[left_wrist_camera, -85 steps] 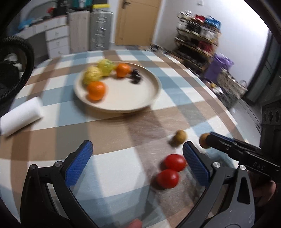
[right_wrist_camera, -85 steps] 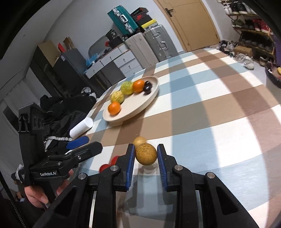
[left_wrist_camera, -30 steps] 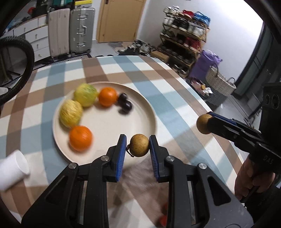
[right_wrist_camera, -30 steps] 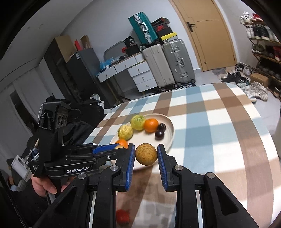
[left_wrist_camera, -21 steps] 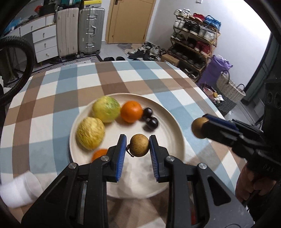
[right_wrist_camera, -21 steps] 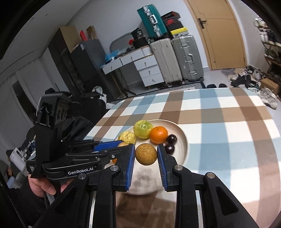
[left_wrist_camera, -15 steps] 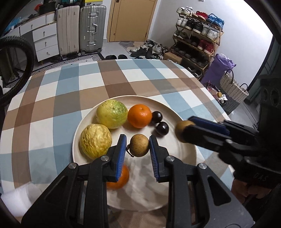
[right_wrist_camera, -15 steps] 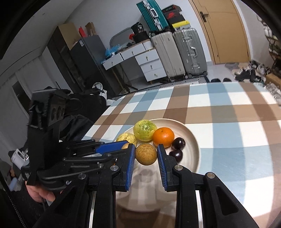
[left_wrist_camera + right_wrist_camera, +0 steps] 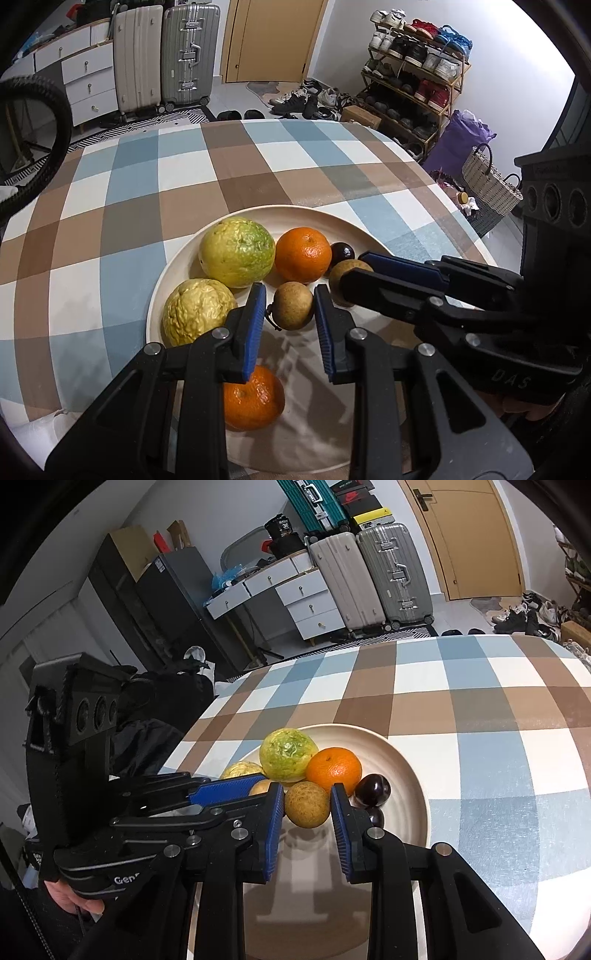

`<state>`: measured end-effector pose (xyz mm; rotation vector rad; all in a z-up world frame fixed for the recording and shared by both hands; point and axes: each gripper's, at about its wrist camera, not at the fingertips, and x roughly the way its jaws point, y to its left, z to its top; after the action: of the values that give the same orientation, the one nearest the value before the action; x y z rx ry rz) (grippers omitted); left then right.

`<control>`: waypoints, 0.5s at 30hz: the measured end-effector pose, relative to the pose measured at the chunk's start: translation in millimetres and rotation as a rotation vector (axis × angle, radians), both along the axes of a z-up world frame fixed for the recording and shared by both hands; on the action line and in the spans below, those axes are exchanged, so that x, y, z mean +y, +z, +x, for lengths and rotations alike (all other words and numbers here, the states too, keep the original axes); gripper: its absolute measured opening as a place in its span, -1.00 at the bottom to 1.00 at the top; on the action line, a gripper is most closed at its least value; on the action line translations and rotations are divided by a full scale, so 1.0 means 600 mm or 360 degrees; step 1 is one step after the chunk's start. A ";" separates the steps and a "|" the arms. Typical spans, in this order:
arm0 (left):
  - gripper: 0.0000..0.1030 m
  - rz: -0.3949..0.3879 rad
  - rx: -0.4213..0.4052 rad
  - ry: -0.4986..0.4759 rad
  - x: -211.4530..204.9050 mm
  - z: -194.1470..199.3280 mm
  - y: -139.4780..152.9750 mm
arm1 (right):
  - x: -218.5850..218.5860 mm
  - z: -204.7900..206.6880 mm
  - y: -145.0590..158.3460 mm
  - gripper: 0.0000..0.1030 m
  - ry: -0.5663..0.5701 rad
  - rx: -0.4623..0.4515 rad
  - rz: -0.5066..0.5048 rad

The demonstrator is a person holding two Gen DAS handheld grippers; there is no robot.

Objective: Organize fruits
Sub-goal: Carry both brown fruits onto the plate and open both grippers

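Your left wrist camera looks down along its fingers from close above the plate [image 9: 184, 258], facing the door and shoe rack [image 9: 413, 74]. Your right wrist camera sits equally close over the plate's other side, facing the suitcases [image 9: 373, 576] and drawers. Both views share the plate, its fruit, the checked tablecloth [image 9: 129, 192], and each other's gripper.

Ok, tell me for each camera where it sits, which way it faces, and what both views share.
Left wrist: sits on the left tongs, looking forward and down over the plate toward the door and shoe rack; its own fingers hold a small brown fruit, and the right tongs cross in from the right.
Right wrist: sits on the right tongs, facing the plate and suitcases; the left tongs and a hand show at left.
Shared: plate, checked cloth, green fruit, orange.
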<state>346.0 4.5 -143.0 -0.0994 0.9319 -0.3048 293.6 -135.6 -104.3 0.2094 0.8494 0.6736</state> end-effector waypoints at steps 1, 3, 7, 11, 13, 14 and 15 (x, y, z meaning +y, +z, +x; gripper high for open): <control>-0.53 -0.0005 0.0003 -0.0003 0.000 0.001 -0.001 | 0.001 -0.001 -0.001 -0.48 0.0004 -0.0003 -0.0004; -0.53 -0.0042 0.0017 0.0002 0.003 0.005 -0.003 | 0.001 -0.001 -0.003 -0.48 -0.0002 -0.0010 -0.0013; -0.54 -0.0063 0.0016 0.0009 0.004 0.010 -0.009 | -0.001 0.003 -0.010 -0.45 -0.0028 0.0013 0.0005; -0.53 -0.0112 0.0009 0.0030 0.009 0.012 -0.008 | -0.005 0.003 -0.010 -0.32 -0.0040 0.0007 0.0006; -0.51 -0.0112 0.0016 0.0031 0.008 0.011 -0.007 | -0.009 -0.002 -0.004 -0.28 -0.0052 -0.0006 0.0013; -0.49 -0.0106 0.0012 0.0033 0.007 0.009 -0.004 | -0.013 -0.006 0.002 -0.28 -0.0062 -0.0017 0.0022; -0.41 -0.0103 0.0003 0.0035 0.007 0.005 -0.001 | -0.017 -0.009 0.007 -0.26 -0.0071 -0.0027 0.0028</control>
<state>349.1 8.7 -143.4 -0.1691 0.9228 -0.3143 288.0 -146.1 -100.2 0.2375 0.8208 0.6405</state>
